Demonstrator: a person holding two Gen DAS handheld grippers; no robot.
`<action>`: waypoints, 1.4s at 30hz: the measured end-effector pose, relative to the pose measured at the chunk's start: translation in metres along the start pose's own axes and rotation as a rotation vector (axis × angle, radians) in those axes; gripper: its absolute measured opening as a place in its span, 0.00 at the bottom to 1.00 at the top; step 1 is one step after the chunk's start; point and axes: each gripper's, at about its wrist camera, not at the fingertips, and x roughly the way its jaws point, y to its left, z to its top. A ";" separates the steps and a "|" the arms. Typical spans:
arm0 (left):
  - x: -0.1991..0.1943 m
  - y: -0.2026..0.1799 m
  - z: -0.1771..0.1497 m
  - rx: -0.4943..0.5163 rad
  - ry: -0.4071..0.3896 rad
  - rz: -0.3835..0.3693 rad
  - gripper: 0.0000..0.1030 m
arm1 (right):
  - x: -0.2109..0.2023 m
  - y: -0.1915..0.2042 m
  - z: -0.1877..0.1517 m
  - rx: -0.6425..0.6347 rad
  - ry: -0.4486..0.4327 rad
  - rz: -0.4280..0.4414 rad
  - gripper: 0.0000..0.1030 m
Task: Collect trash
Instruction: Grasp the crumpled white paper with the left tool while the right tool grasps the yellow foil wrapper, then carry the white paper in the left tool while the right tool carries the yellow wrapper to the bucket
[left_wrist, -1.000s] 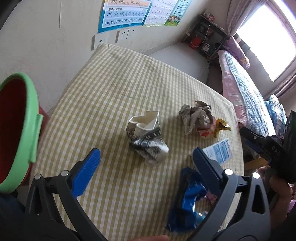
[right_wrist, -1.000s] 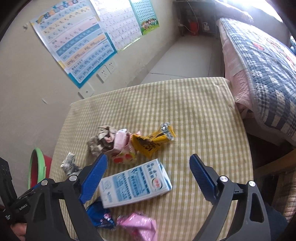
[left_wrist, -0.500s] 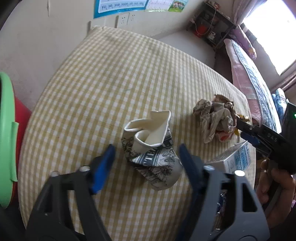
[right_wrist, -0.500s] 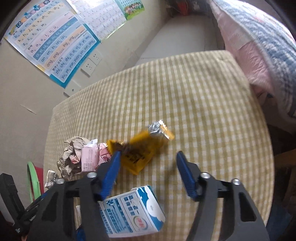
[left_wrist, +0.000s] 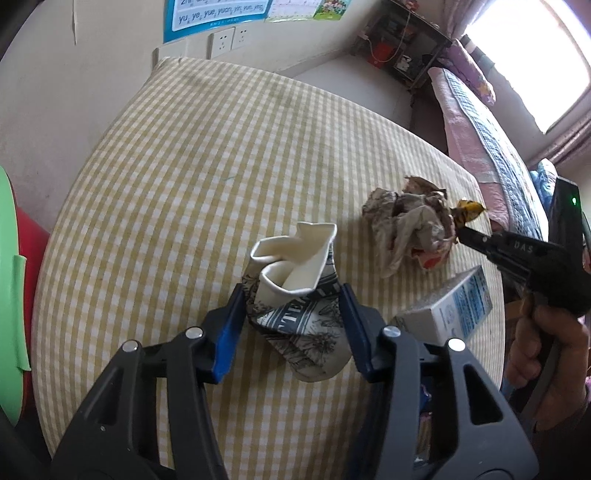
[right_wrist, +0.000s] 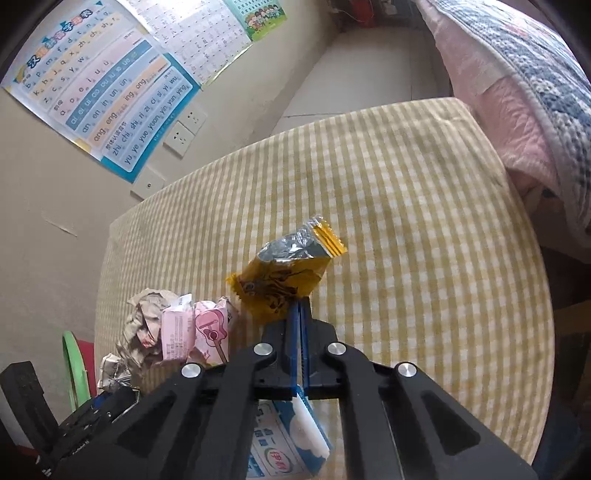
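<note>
A crushed paper cup (left_wrist: 295, 258), white inside with dark print outside, lies on the yellow checked tablecloth (left_wrist: 203, 166). My left gripper (left_wrist: 291, 299) straddles it; its blue pads touch both sides and the jaws are still closing on it. In the right wrist view my right gripper (right_wrist: 299, 310) is shut on the near edge of a yellow snack wrapper (right_wrist: 284, 277) with a silver torn end. The left wrist view shows the right gripper (left_wrist: 463, 232) from the side, pinching the yellow wrapper (left_wrist: 469, 212) behind the paper ball.
A crumpled brown paper ball (left_wrist: 406, 218) and two pink cartons (right_wrist: 195, 328) lie mid-table. A blue-and-white milk carton (left_wrist: 454, 306) lies under the right gripper. A red bucket with a green rim (left_wrist: 11, 277) stands at the left, a bed (right_wrist: 517, 92) at the right.
Both grippers came forward and down. The left jaws narrowed from wide open onto the cup's sides. The right jaws went from wide open to shut on the yellow wrapper.
</note>
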 end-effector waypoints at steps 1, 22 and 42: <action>-0.002 0.000 -0.001 -0.001 -0.002 -0.002 0.47 | -0.002 0.001 0.000 -0.006 -0.002 0.001 0.01; -0.083 -0.001 -0.020 0.001 -0.126 -0.014 0.47 | -0.101 0.052 -0.034 -0.142 -0.148 0.007 0.01; -0.167 0.067 -0.062 -0.109 -0.261 0.021 0.47 | -0.128 0.173 -0.104 -0.356 -0.142 0.104 0.01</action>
